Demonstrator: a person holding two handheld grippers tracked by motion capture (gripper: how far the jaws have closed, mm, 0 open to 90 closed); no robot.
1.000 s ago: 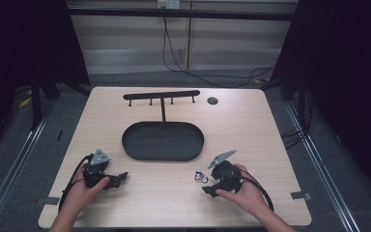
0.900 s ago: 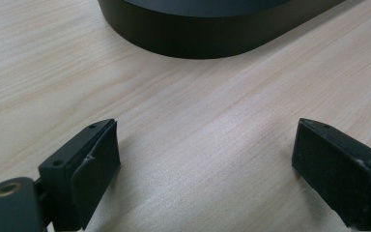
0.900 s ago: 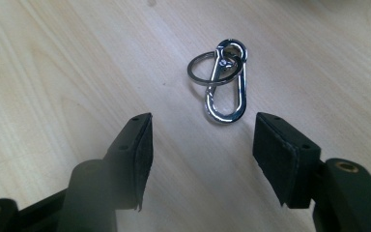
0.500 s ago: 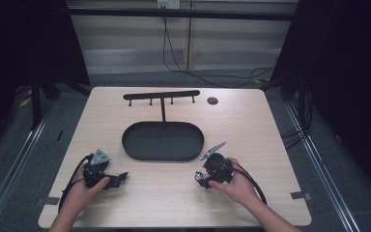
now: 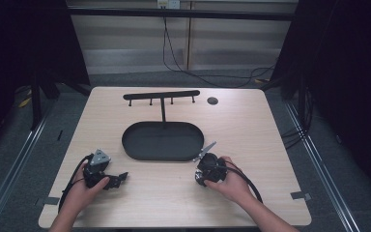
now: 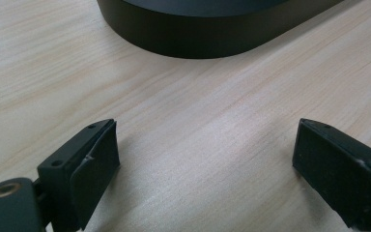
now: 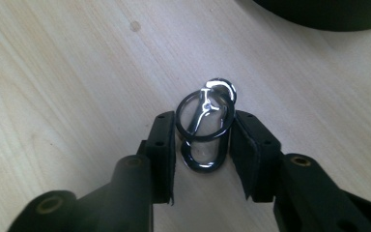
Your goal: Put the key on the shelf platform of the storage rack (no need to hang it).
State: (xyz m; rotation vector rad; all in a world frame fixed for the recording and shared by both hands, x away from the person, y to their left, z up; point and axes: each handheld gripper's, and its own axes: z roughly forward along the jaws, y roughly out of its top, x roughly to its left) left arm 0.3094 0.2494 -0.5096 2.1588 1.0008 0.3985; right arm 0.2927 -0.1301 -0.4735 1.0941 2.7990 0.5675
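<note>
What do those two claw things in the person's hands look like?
Both are black. The left gripper and right gripper each carry a grey three-cornered plate and trail a black cable. Their flat black fingers have small screw holes. Forearms bare.

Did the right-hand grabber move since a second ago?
Yes. The right gripper slid left, toward the table's middle, and a bit nearer the black oval tray. Its jaws now sit around the key ring clip.

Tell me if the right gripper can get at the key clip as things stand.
Probably yes. The right gripper already has its jaws on either side of the key clip on the table, with nothing between them.
</note>
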